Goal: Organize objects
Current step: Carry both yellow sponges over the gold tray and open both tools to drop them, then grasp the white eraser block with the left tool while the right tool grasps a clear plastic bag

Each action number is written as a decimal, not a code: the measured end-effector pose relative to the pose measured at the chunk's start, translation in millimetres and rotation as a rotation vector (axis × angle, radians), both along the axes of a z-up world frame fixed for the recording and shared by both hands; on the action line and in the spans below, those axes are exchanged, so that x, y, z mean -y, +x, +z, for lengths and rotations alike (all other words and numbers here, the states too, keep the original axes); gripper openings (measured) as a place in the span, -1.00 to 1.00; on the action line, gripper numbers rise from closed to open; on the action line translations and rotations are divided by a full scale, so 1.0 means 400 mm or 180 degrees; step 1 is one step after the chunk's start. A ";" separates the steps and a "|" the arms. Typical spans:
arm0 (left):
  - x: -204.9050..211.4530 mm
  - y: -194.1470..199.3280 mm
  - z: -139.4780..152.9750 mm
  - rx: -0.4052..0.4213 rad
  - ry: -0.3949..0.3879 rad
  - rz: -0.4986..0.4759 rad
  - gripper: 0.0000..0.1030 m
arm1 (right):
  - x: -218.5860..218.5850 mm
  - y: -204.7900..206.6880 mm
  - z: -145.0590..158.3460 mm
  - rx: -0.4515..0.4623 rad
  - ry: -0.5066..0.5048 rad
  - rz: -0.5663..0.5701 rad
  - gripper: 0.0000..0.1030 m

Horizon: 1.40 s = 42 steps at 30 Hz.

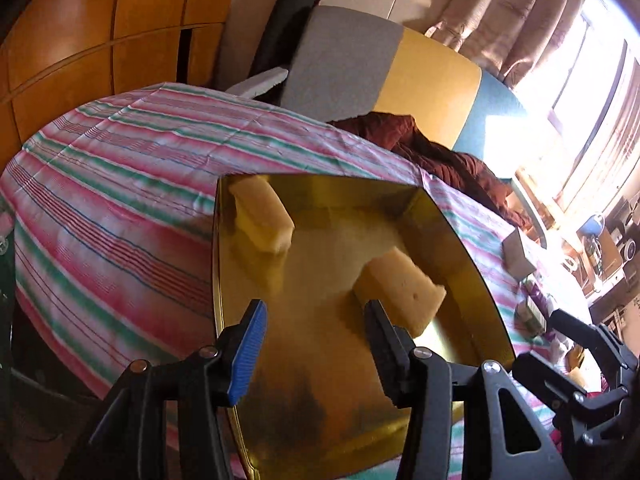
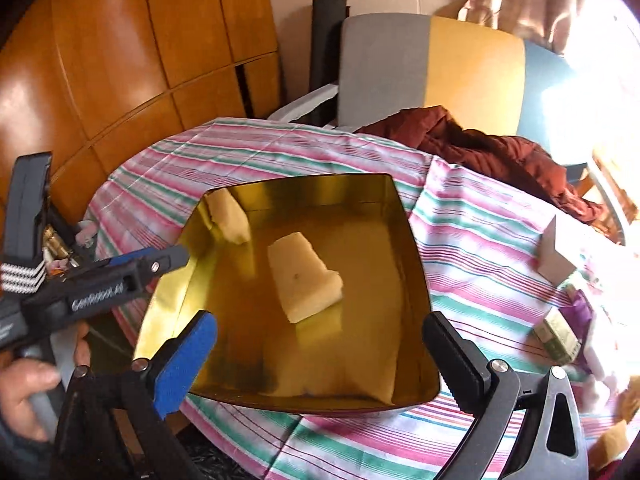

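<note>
Table w/ pink-green striped cloth [image 2: 460, 248], wood cabinets [image 2: 120, 60] behind, curtained window [image 1: 560, 40] glaring at right. Gold tin [image 2: 408, 264] at centre w/ two yellow sponges: one [image 2: 306, 280] mid-floor, one [image 2: 228, 216] far-left corner. Left gripper [image 1: 316, 328] part-open, right gripper [image 2: 320, 344] wide open, both empty above tin; small items at right edge blown out, unreadable.

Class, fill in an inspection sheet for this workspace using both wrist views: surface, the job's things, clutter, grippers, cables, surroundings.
Surface: table under a pink, green and white striped cloth.
Job's things: gold tin open on the cloth; one yellow sponge loose on its floor, another sponge in its far left corner.
Clutter: small boxes and packets at the right edge; a maroon garment at the far side.
Grippers: left gripper open, empty, over the tin; right gripper wide open, empty.
Cables: nothing seen.
Surroundings: wooden cabinets, a multicoloured chair back, curtains and a bright window.
</note>
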<state>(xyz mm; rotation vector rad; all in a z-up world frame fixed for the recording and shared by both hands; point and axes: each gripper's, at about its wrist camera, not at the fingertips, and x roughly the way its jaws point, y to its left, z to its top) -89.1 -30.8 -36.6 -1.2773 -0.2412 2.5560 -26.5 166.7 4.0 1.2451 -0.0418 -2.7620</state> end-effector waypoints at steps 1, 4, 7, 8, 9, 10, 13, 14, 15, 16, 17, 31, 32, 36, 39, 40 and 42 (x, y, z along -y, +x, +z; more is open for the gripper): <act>-0.003 0.004 -0.001 0.0014 0.0003 -0.0007 -0.01 | 0.000 0.002 -0.002 -0.0008 0.0044 -0.0030 0.99; -0.012 0.014 0.000 0.0024 -0.0016 -0.0028 -0.01 | -0.011 0.009 -0.001 -0.0030 0.0113 -0.0084 0.99; -0.023 0.021 0.003 0.0021 -0.0029 -0.0059 -0.01 | -0.016 0.019 0.004 -0.0106 0.0200 -0.0126 0.99; -0.026 0.024 0.005 0.0017 -0.0032 -0.0072 -0.01 | -0.018 0.020 0.006 -0.0121 0.0215 -0.0129 0.99; -0.030 0.027 0.008 0.0013 -0.0034 -0.0087 -0.01 | -0.020 0.022 0.008 -0.0131 0.0222 -0.0127 0.99; -0.035 0.028 0.010 0.0009 -0.0039 -0.0099 -0.01 | -0.021 0.024 0.008 -0.0141 0.0228 -0.0134 0.99; -0.048 0.033 0.019 -0.0007 -0.0051 -0.0145 -0.01 | -0.028 0.029 0.009 -0.0156 0.0228 -0.0141 0.99; -0.053 0.035 0.022 -0.0015 -0.0059 -0.0161 -0.01 | -0.030 0.032 0.009 -0.0159 0.0224 -0.0144 0.99; -0.058 0.037 0.025 -0.0022 -0.0062 -0.0176 -0.01 | -0.033 0.032 0.009 -0.0161 0.0219 -0.0151 0.99; -0.064 0.038 0.029 -0.0028 -0.0060 -0.0195 -0.01 | -0.038 0.033 0.009 -0.0162 0.0217 -0.0162 0.99; -0.070 0.039 0.032 -0.0037 -0.0062 -0.0215 -0.01 | -0.039 0.036 0.009 -0.0163 0.0218 -0.0169 0.99; -0.192 0.060 0.037 -0.0008 -0.0101 -0.0672 -0.01 | -0.157 0.065 -0.035 0.0000 0.0192 -0.0547 0.99; -0.205 0.062 0.038 -0.0008 -0.0103 -0.0727 -0.01 | -0.174 0.070 -0.039 0.0017 0.0194 -0.0598 0.99; -0.269 0.074 0.038 -0.0004 -0.0116 -0.0998 -0.01 | -0.262 0.096 -0.054 0.0096 0.0211 -0.0861 0.99; -0.320 0.080 0.034 0.0026 -0.0108 -0.1190 -0.01 | -0.354 0.129 -0.060 0.0156 0.0180 -0.1122 0.99; -0.334 0.084 0.033 0.0034 -0.0113 -0.1245 -0.01 | -0.388 0.143 -0.062 0.0183 0.0158 -0.1220 0.99; -0.367 0.094 0.028 0.0058 -0.0125 -0.1363 -0.01 | -0.461 0.172 -0.067 0.0252 0.0107 -0.1413 0.99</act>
